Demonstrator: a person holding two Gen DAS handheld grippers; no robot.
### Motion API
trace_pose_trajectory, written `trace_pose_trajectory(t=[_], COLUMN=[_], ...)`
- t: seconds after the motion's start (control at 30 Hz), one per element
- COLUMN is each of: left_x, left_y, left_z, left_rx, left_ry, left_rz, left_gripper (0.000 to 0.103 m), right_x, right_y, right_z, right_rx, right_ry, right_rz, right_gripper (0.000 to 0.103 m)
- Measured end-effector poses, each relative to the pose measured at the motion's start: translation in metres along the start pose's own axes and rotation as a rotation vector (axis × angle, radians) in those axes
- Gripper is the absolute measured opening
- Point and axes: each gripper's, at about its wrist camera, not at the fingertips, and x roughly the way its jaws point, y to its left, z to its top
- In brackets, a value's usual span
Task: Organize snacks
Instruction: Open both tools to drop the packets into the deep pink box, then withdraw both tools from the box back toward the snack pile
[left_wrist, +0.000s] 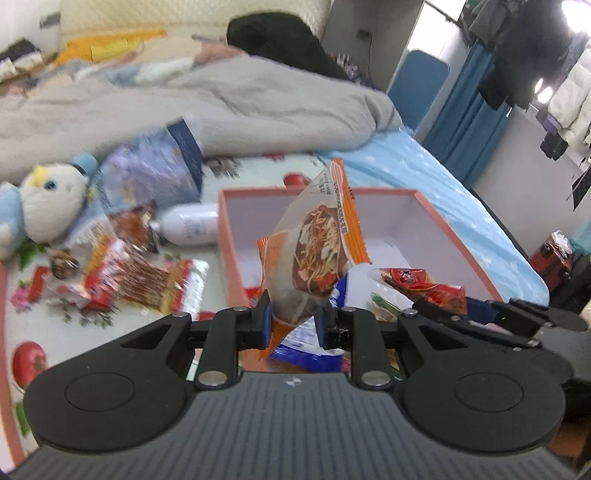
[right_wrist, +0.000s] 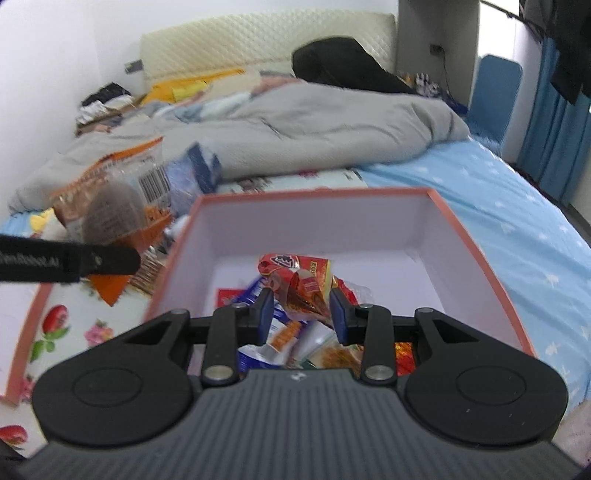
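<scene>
Left gripper: my left gripper (left_wrist: 293, 321) is raised beside the box's near left corner, its blue pads pinched on the lower end of an orange-and-clear noodle snack packet (left_wrist: 317, 254).
Noodle packet: it stands nearly upright, long axis vertical, top leaning slightly right, hanging in the air over the box's left part.
Right gripper: my right gripper (right_wrist: 303, 312) sits low over the box, jaws partly closed around a crumpled red foil snack packet (right_wrist: 301, 282); both pads touch it.
Red packet: long axis runs away from me, held above the box's contents.
Box: the orange-rimmed white cardboard box (right_wrist: 369, 225) holds a pile of wrapped snacks (right_wrist: 291, 341) at its near end.
Outside: more red snack packets (left_wrist: 140, 280) lie on the floral sheet to the left.
</scene>
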Motion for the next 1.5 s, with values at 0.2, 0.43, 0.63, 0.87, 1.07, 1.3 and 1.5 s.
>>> trace_pose_trajectory(t=[0.2,0.43,0.63,0.87,1.07,1.3,1.5], left_x=[0.029,0.044,0.039,0.021,-0.002,-0.03,-0.054], left_y=[-0.014,-0.016,-0.017,-0.018,-0.018,-0.018,-0.01], left_z=[0.003,0.001,0.001,0.005,0.006,0.003,0.0], left_rx=[0.022,0.019,0.038,0.048,0.069,0.114,0.103], left_ry=[0.079,0.137,0.11,0.057,-0.007,-0.082,-0.148], left_rz=[0.014,0.022,0.035,0.034,0.018,0.031,0.031], left_gripper=[0.026,0.026,0.054,0.055,0.055,0.055,0.055], right_x=[0.013,0.022,0.022,0.01,-0.011,-0.025,-0.037], right_y=[-0.019,-0.036,-0.039,-0.039,-0.031,-0.017,-0.003], right_z=[-0.014,-0.023,-0.025,-0.016,-0.004,0.004,0.01], right_rx=[0.01,0.045,0.055,0.086,0.093,0.095,0.089], right_ry=[0.075,0.157,0.159,0.104,0.027,-0.031,-0.08], right_rz=[-0.008,0.013,0.021,0.039,0.054,0.08,0.099], right_gripper=[0.036,0.038,0.06,0.06,0.06,0.06,0.06])
